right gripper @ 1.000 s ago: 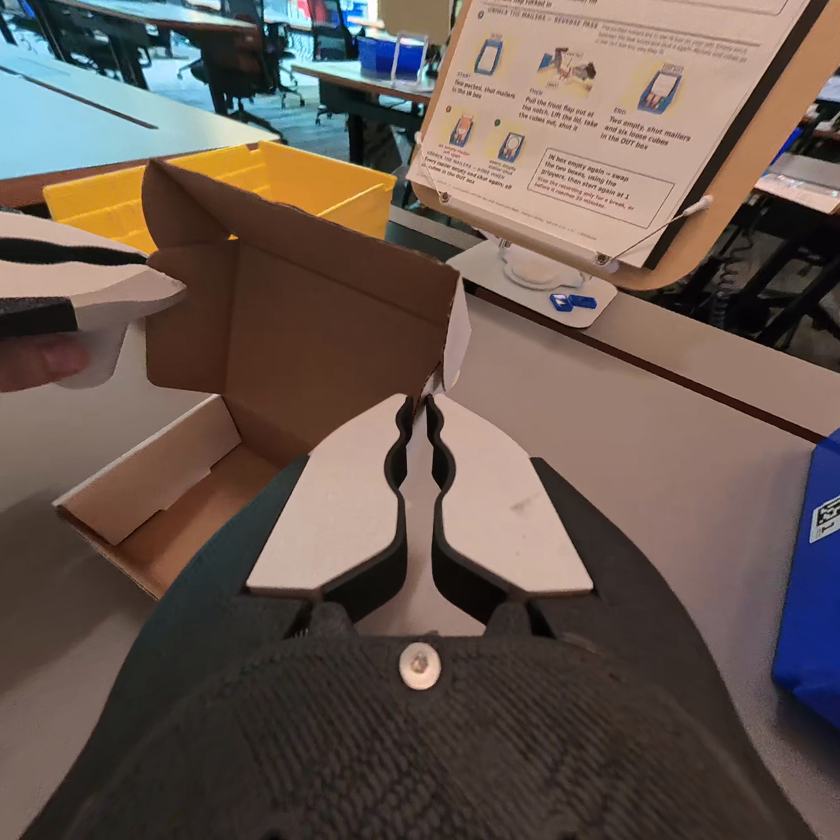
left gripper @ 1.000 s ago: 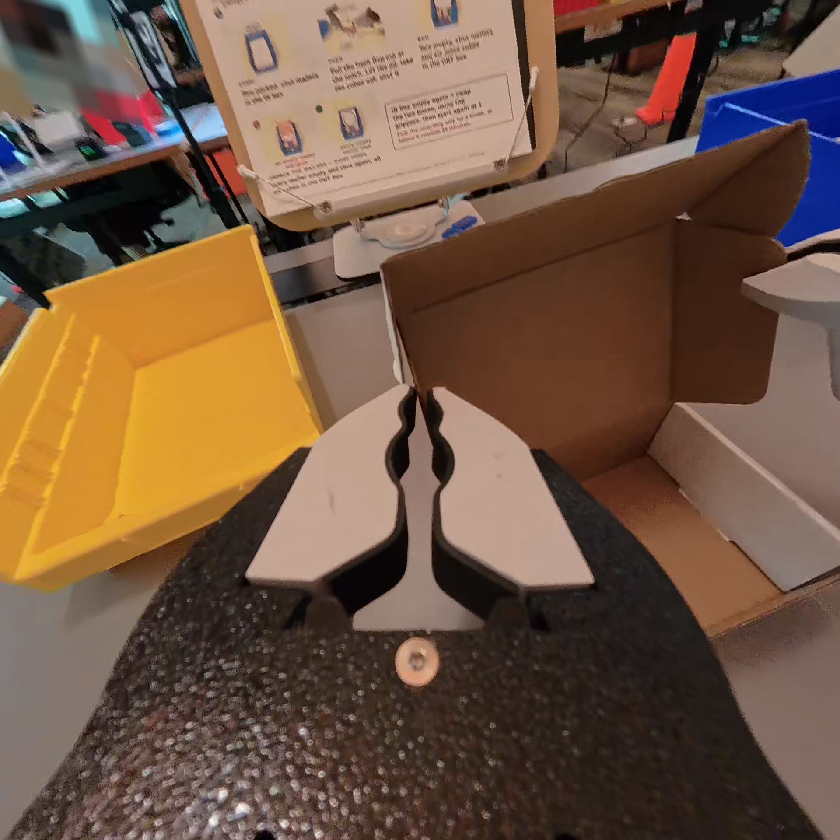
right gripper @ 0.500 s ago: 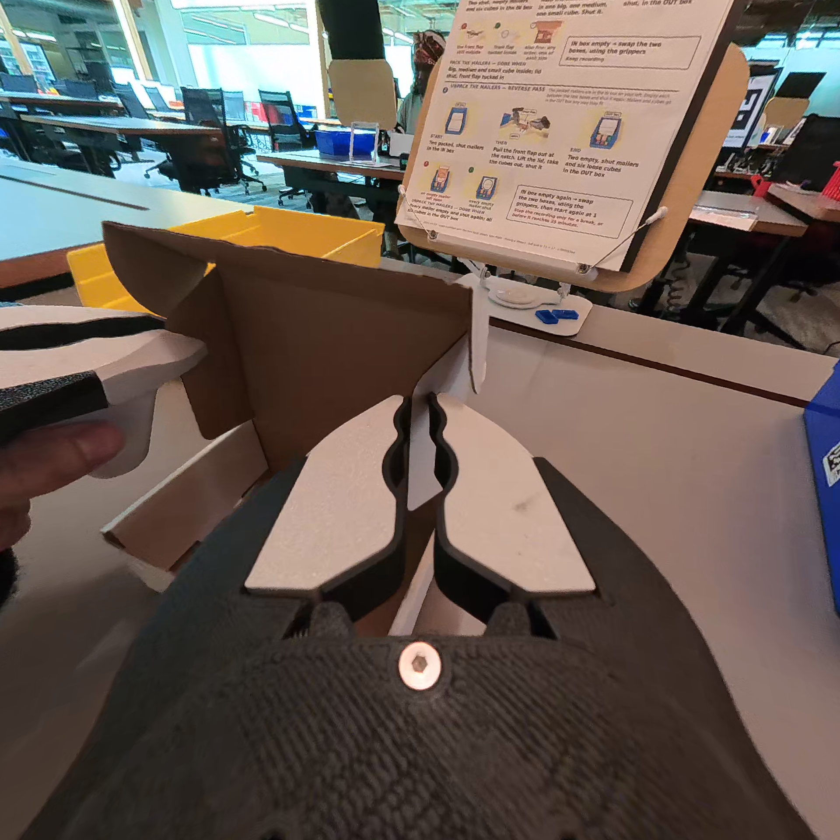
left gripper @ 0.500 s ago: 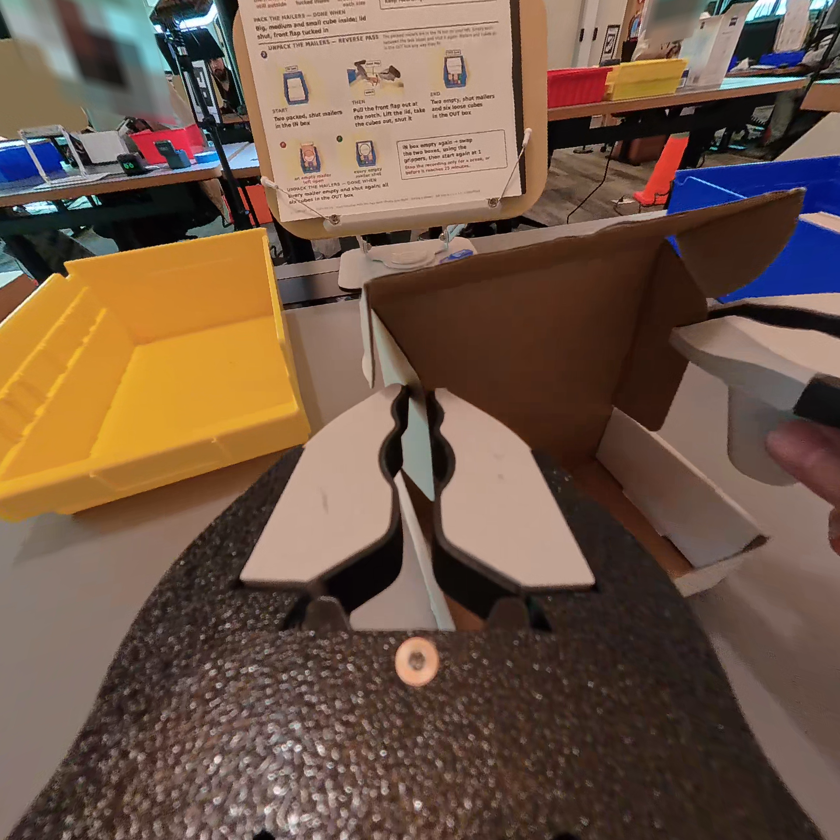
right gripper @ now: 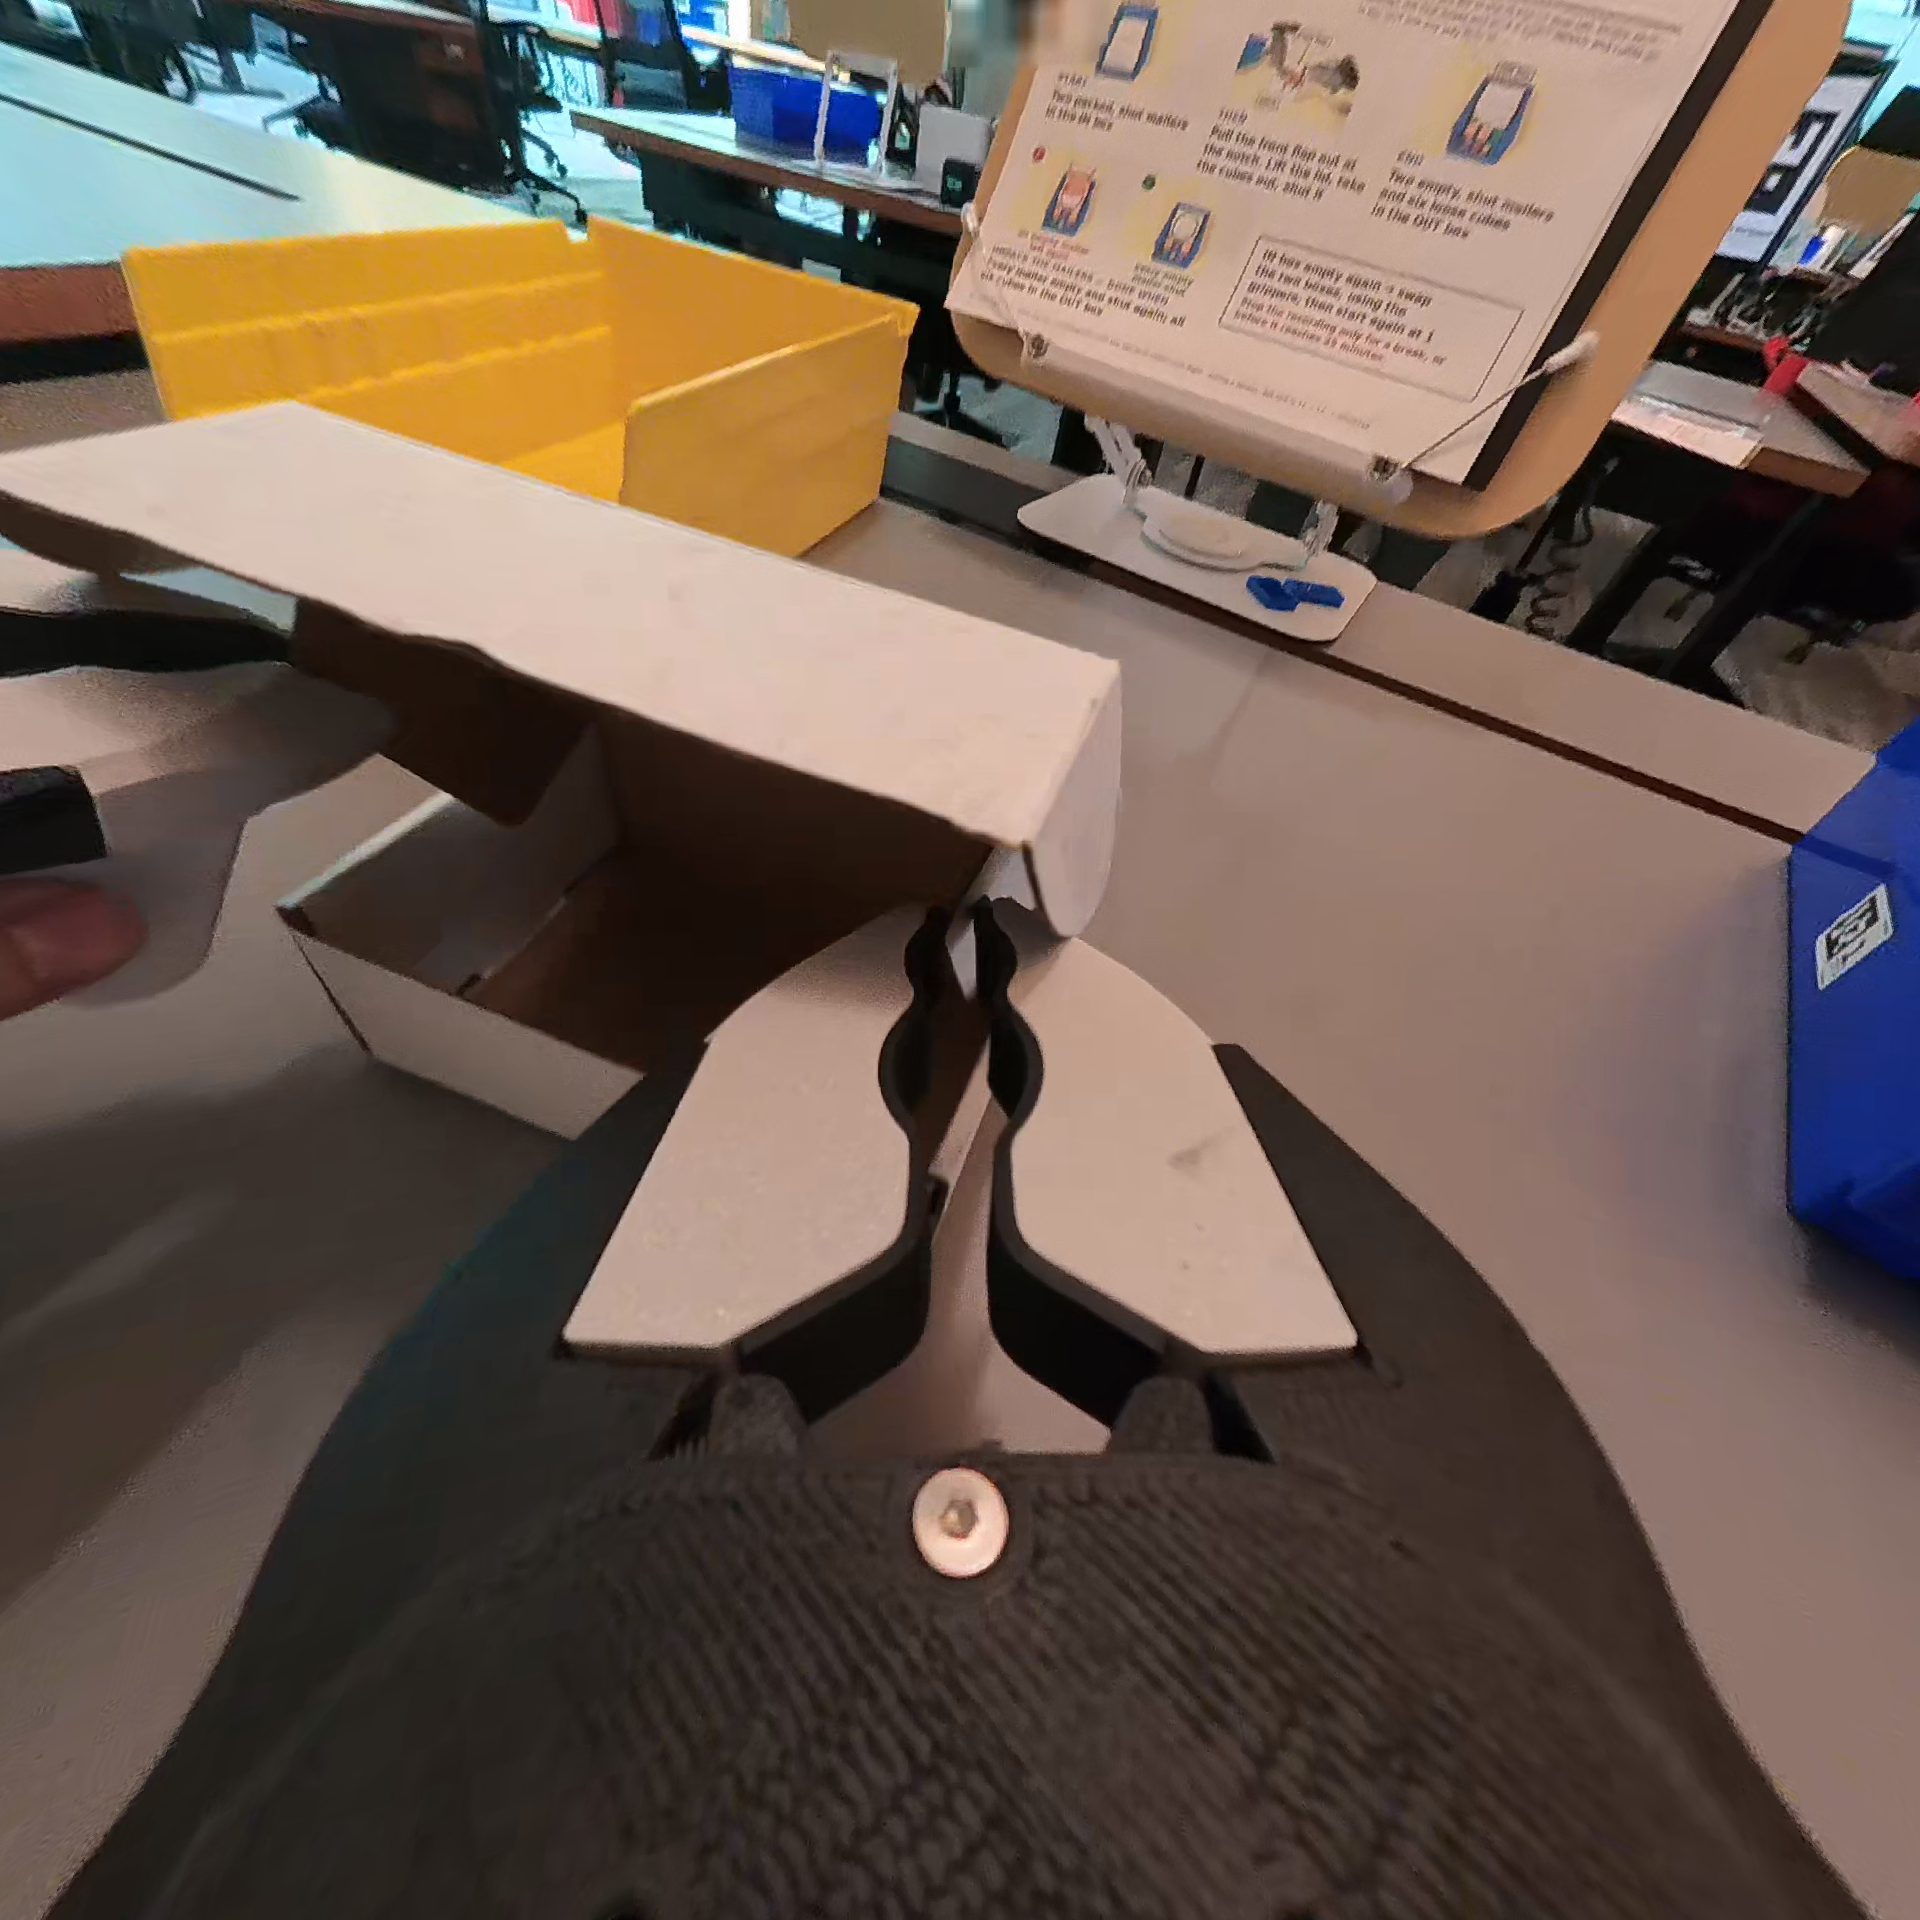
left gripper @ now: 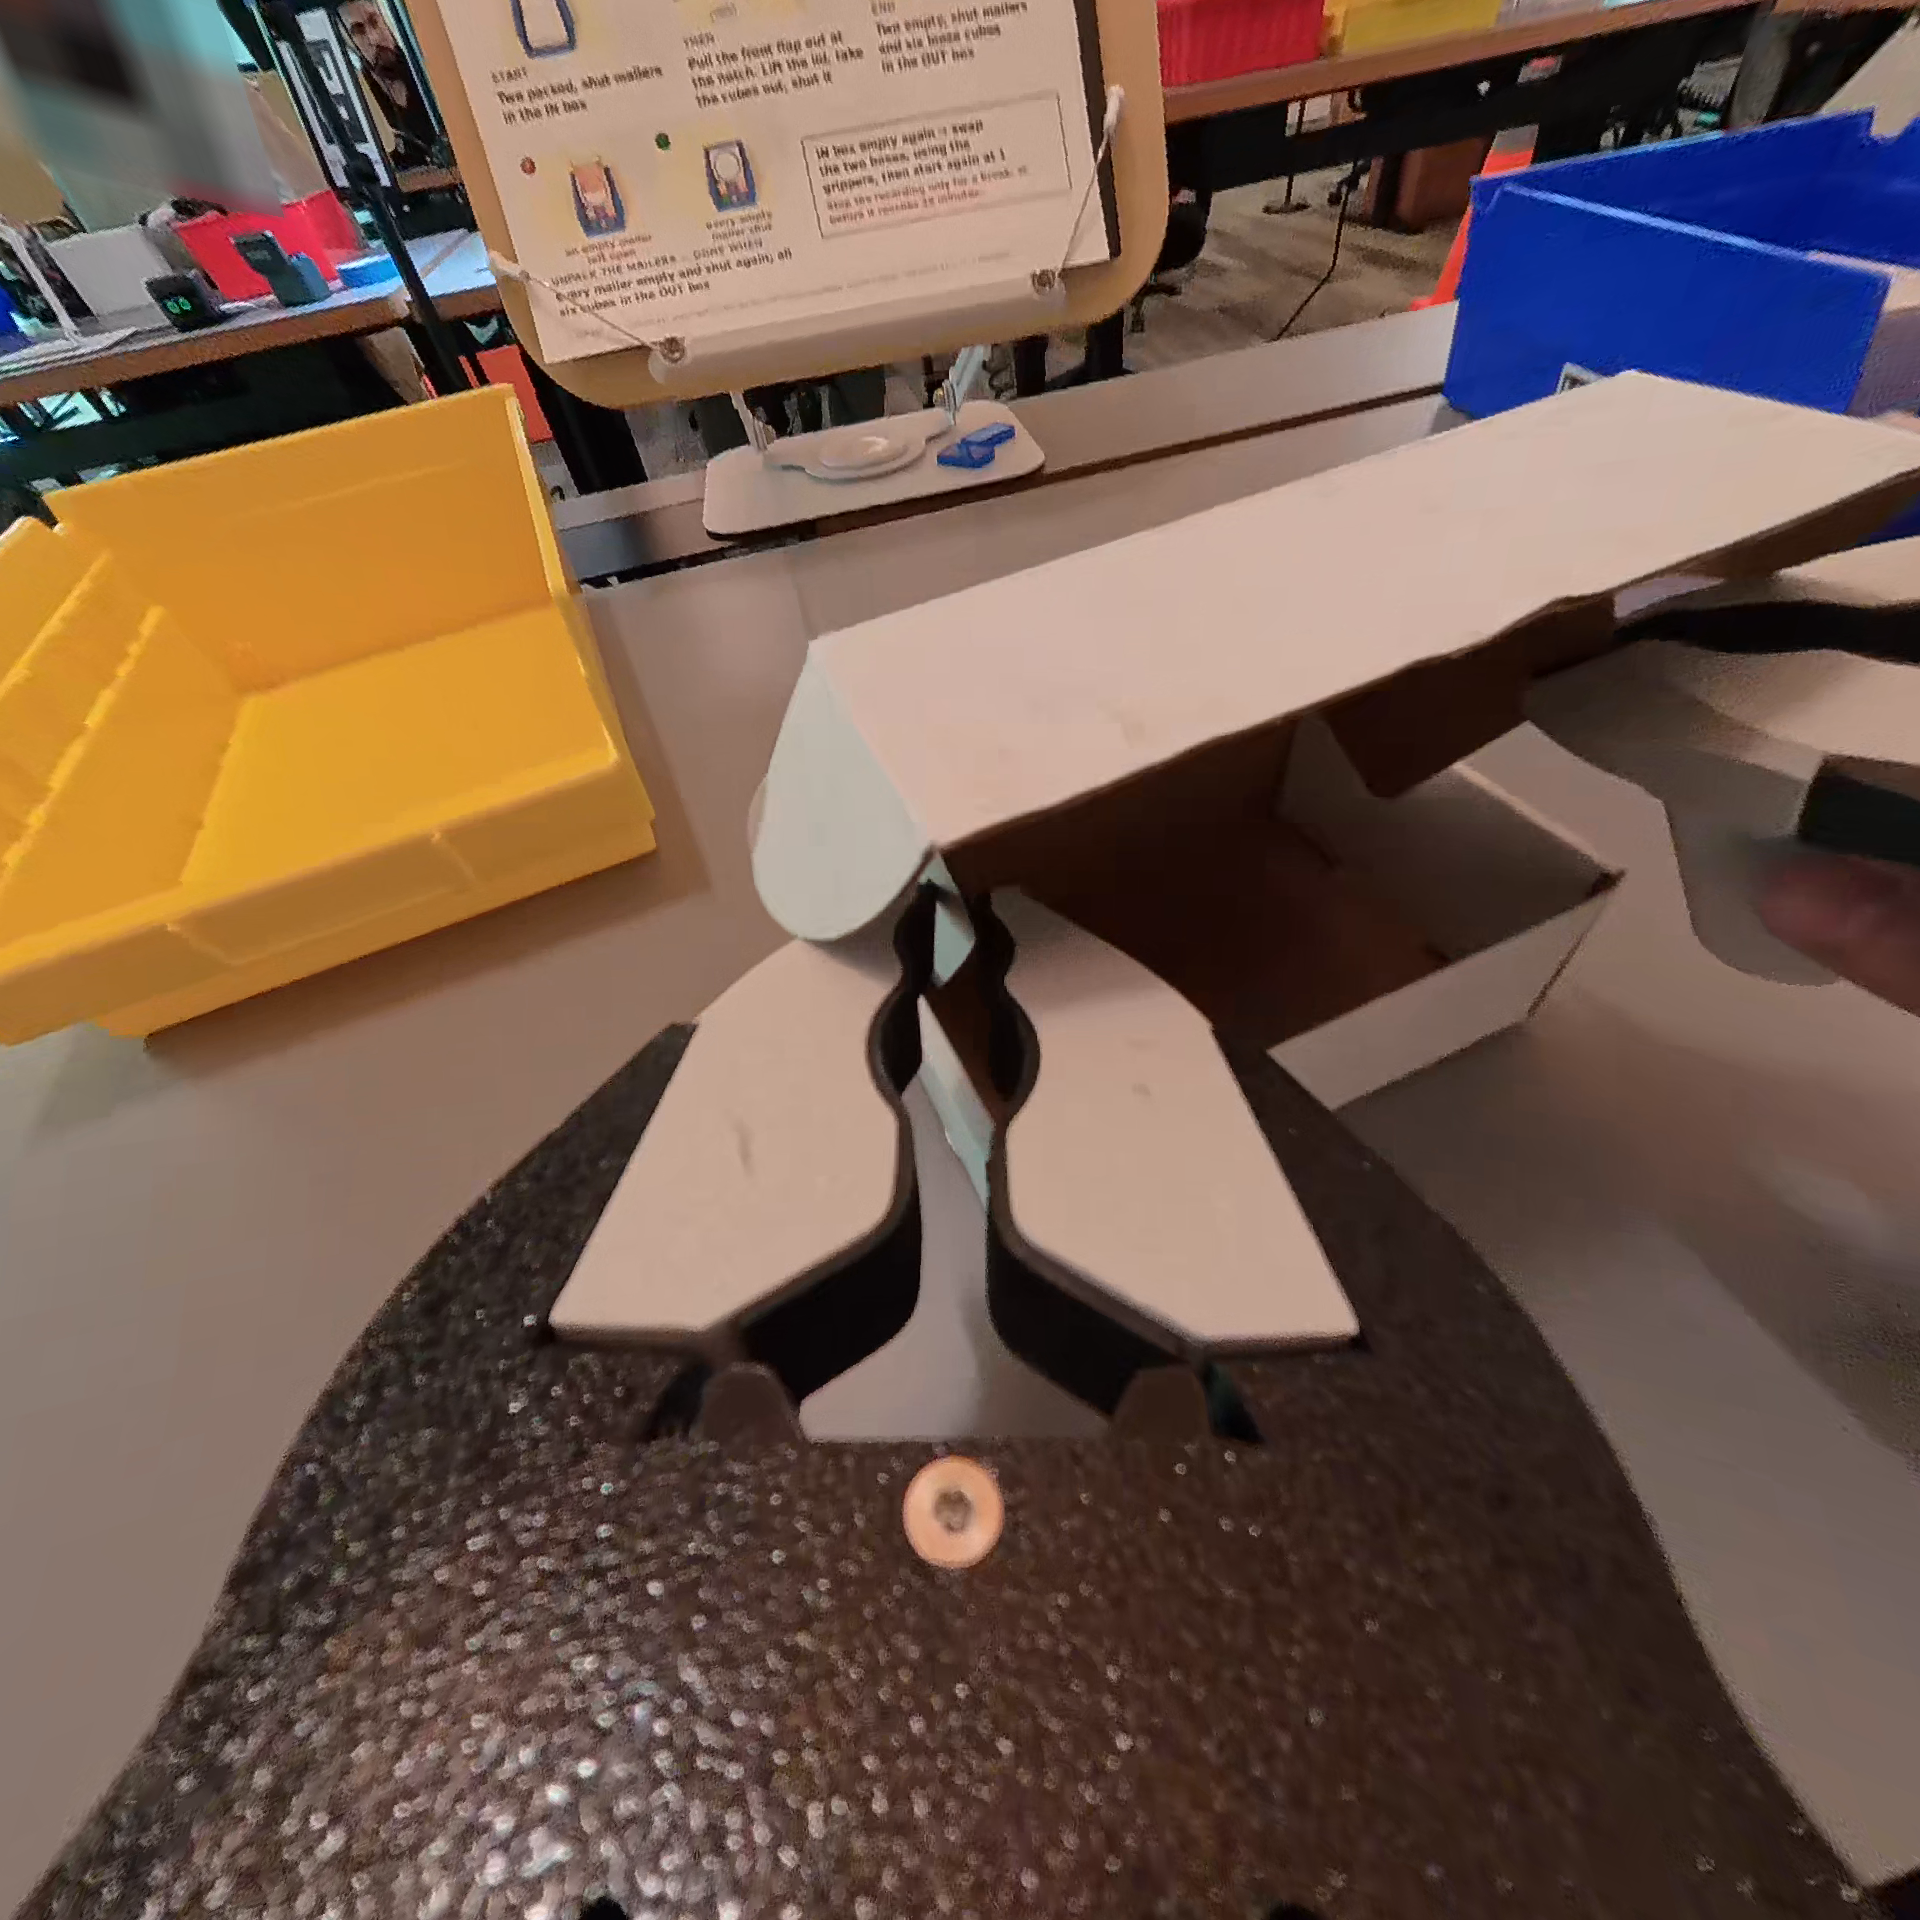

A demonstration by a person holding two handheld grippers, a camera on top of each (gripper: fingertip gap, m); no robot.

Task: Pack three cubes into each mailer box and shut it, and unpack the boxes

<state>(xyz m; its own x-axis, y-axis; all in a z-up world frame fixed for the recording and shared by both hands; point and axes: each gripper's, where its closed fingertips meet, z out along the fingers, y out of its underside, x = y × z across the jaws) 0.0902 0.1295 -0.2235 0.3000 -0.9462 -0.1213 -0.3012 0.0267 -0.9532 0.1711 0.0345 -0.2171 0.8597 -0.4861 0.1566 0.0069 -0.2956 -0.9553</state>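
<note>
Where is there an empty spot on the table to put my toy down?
Bare table lies between the yellow bin and the mailer box, and between the box and the blue bin. More shows in front of the document stand. It is crowded at the box: the left claw and right claw each pinch a lid side flap.

The mailer box (left gripper: 1299, 644) is matt cardboard, white outside, raw brown inside. Left of it, the yellow bin (left gripper: 343, 727) is smooth, glossy plastic. Under the box, the table (left gripper: 312, 1143) looks smooth, matt grey.
</note>
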